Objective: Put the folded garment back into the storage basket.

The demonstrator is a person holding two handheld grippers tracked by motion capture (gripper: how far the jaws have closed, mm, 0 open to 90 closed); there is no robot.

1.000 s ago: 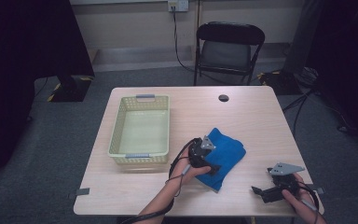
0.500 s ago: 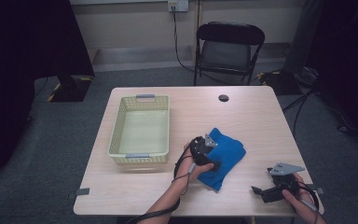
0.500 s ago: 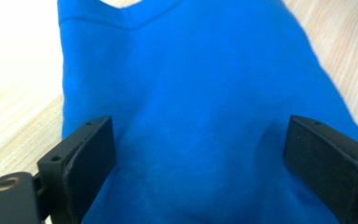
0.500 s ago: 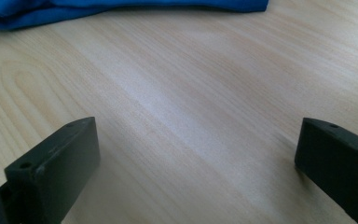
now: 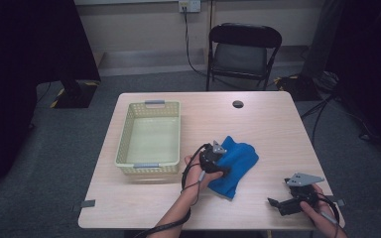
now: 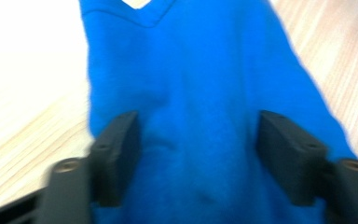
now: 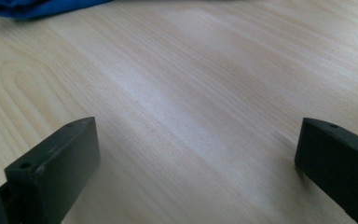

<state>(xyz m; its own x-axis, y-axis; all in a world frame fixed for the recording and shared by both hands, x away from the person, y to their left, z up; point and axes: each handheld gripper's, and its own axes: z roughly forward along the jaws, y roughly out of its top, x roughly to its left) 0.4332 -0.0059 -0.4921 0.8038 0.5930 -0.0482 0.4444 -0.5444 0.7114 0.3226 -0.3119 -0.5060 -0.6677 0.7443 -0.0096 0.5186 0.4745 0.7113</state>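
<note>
A blue cloth [image 5: 240, 156] lies crumpled on the wooden table [image 5: 258, 119], right of the middle. My left gripper [image 5: 222, 161] points down onto the cloth's left part. In the left gripper view its jaws stand apart on the cloth [image 6: 191, 70], with blue fabric lying between them and a slight wrinkle there. The jaws have just been closing, and the left gripper [image 6: 196, 140] is still partly open. My right gripper [image 5: 274, 204] rests near the table's front right corner. The right gripper [image 7: 196, 140] is wide open over bare wood, with the cloth's edge [image 7: 32, 7] far off.
A pale yellow basket [image 5: 124, 144] with nothing in it stands left of the cloth. A small black round cap [image 5: 237, 104] sits near the far edge. A black folding chair [image 5: 243, 47] stands behind the table.
The left hand has shifted only slightly over the cloth. The right gripper has kept still.
</note>
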